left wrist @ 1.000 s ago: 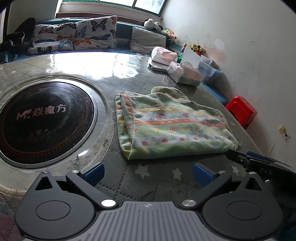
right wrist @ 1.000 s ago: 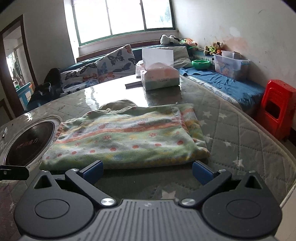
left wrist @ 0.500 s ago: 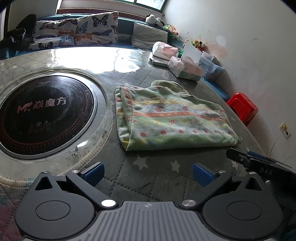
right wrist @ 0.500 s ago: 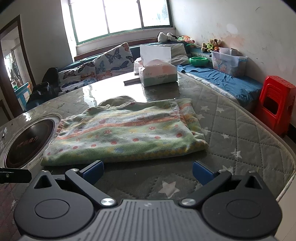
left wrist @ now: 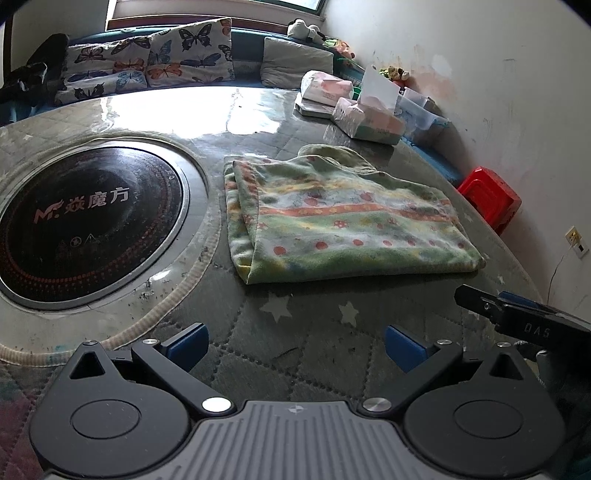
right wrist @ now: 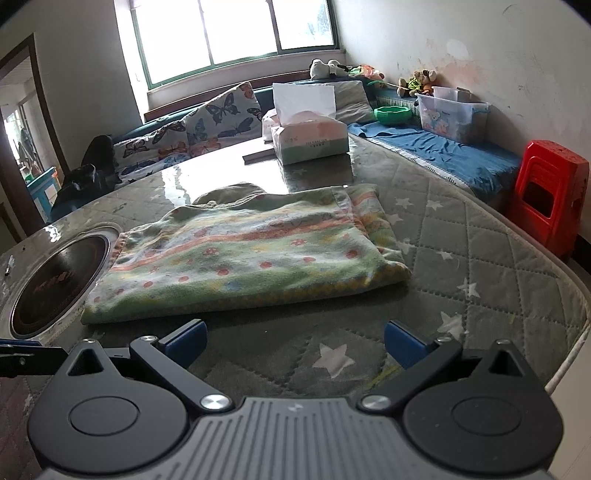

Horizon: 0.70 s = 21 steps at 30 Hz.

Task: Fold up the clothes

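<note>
Green fleece garment folded flat on quilted table, right of inset cooktop | our left gripper spread wide, empty, short of its near edge | long axis runs left-right | our right gripper likewise spread, empty, nearer the right end, we judge.

The left wrist view looks from low over the near edge of the surface, facing forward and a little rightward past its own hand-held gripper toward the cushioned bench. The right wrist view sits just as low, further right, facing the window. Both share the folded garment, the round cooktop and the tissue box.
</note>
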Each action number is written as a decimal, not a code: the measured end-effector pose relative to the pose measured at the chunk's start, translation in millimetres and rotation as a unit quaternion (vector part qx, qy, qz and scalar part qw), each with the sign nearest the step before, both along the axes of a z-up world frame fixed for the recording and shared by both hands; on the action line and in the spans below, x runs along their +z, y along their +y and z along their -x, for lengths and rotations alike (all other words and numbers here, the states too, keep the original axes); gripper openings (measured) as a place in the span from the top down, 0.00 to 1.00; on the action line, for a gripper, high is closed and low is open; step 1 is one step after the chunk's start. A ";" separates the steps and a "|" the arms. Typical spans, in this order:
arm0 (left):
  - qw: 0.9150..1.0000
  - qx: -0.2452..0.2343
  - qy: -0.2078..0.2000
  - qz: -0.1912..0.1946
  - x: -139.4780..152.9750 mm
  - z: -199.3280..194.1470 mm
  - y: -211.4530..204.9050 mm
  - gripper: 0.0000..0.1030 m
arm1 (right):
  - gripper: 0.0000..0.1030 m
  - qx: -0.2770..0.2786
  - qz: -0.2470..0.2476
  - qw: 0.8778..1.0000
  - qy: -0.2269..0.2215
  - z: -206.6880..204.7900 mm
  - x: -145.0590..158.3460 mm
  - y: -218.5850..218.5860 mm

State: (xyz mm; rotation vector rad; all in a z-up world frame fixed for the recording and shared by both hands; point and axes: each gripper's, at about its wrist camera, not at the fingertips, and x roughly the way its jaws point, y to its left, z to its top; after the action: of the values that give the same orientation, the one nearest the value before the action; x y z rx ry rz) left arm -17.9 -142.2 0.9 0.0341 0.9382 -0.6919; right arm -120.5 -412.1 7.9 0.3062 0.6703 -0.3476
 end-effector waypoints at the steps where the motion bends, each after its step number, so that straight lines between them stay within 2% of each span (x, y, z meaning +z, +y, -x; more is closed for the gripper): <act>1: 1.000 -0.001 0.000 -0.001 -0.3 0.5 -0.6 0.00 | 0.00 0.001 0.000 1.000 0.000 0.0 -0.1 0.2; 21: 0.999 -0.021 0.000 -0.028 -9.2 10.3 -10.2 0.00 | 0.00 0.003 -0.008 1.000 0.013 -3.1 -7.5 -0.2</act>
State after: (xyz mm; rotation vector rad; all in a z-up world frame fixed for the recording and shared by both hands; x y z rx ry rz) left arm -28.2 -152.5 -8.3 0.1031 0.9598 -0.7043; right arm -117.3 -412.3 0.4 0.3147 0.6986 -0.3416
